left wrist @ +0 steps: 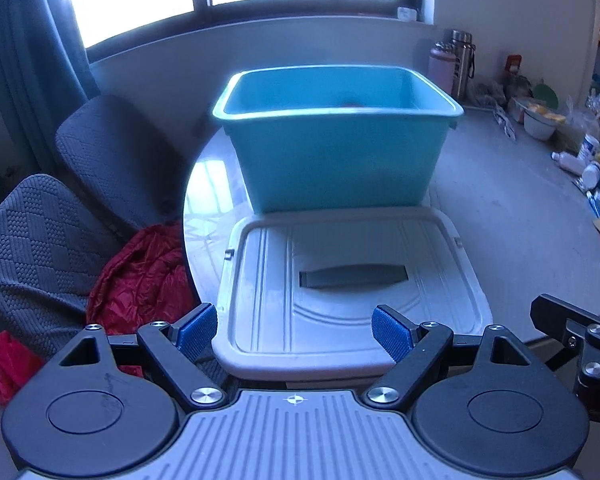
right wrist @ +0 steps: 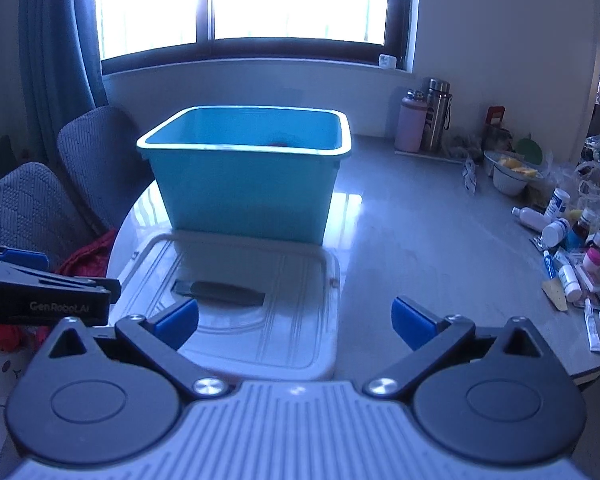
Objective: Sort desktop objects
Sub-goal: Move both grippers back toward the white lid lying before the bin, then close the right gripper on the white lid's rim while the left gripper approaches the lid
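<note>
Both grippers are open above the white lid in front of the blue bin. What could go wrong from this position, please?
1. The flat white plastic lid overhangs the near edge of the glossy grey table; a push from the left gripper may slide it off.
2. The two grippers are close together; the right gripper could bump the left one over the lid.
3. The open turquoise plastic bin touches the lid's far edge, so lifting the lid carelessly may nudge it.

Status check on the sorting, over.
Left gripper and right gripper open, empty. Blue bin uncovered, its lid flat in front. Nothing blocking.
</note>
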`<state>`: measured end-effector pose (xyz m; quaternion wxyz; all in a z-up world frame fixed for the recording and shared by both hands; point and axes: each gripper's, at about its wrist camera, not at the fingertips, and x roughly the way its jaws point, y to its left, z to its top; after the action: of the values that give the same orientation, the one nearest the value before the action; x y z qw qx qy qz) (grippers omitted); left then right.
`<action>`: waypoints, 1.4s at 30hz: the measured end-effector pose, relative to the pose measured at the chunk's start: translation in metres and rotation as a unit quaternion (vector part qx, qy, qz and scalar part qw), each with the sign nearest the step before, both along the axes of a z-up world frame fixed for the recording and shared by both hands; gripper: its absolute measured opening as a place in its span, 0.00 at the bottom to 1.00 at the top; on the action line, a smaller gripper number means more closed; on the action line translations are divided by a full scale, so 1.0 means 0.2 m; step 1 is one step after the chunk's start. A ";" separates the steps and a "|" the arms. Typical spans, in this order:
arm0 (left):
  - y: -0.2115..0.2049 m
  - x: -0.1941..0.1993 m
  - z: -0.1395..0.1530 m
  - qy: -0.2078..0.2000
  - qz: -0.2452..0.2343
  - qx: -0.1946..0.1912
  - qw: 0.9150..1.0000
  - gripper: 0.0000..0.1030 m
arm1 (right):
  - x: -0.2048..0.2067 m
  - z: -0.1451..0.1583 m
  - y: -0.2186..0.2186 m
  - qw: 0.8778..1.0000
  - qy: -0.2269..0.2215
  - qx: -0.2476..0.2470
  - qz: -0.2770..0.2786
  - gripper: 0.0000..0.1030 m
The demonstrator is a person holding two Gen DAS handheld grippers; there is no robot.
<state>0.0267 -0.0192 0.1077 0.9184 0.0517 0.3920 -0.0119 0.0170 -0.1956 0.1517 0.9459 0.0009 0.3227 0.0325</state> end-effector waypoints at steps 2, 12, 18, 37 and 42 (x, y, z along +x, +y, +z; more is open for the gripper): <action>0.01 -0.01 -0.02 0.005 -0.001 -0.003 1.000 0.84 | -0.01 -0.01 0.00 1.000 0.005 -0.001 -0.002 1.00; 0.05 -0.04 -0.14 0.036 0.003 -0.008 0.999 0.84 | -0.04 -0.11 0.02 0.999 0.033 -0.004 -0.003 1.00; 0.10 -0.02 -0.22 0.062 0.014 -0.009 0.998 0.84 | -0.02 -0.19 0.03 0.998 0.064 -0.006 -0.003 1.00; 0.17 0.07 -0.39 0.125 0.032 -0.005 0.992 0.84 | 0.07 -0.34 0.06 0.993 0.118 0.003 -0.008 1.00; 0.17 0.12 -0.41 0.128 0.033 -0.007 0.991 0.84 | 0.11 -0.35 0.04 0.992 0.125 0.006 -0.014 1.00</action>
<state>0.0508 0.0146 0.0256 0.8609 0.0302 0.5079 0.0096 0.0400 -0.1871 0.0820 0.8986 0.0147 0.4379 0.0211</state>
